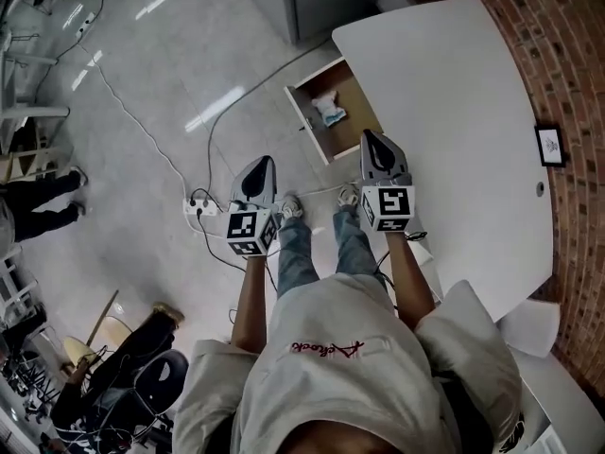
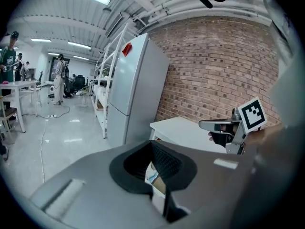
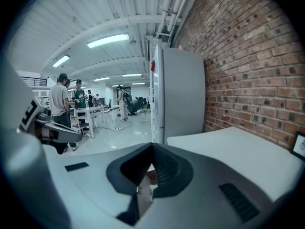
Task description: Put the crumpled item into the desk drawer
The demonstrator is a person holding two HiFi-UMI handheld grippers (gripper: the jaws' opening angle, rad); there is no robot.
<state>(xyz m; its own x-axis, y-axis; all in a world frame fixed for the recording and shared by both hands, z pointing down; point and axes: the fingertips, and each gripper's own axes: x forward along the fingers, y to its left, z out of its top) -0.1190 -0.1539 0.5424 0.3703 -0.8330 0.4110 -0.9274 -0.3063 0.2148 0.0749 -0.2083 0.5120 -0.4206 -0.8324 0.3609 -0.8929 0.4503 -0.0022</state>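
left claw [image 1: 267, 162]: jaws together | right claw [image 1: 367, 136]: jaws together | forearms forward, side by side

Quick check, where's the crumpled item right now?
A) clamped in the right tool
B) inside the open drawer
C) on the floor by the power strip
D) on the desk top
B: the head view shows the crumpled item lying inside the open drawer, with neither tool on it.
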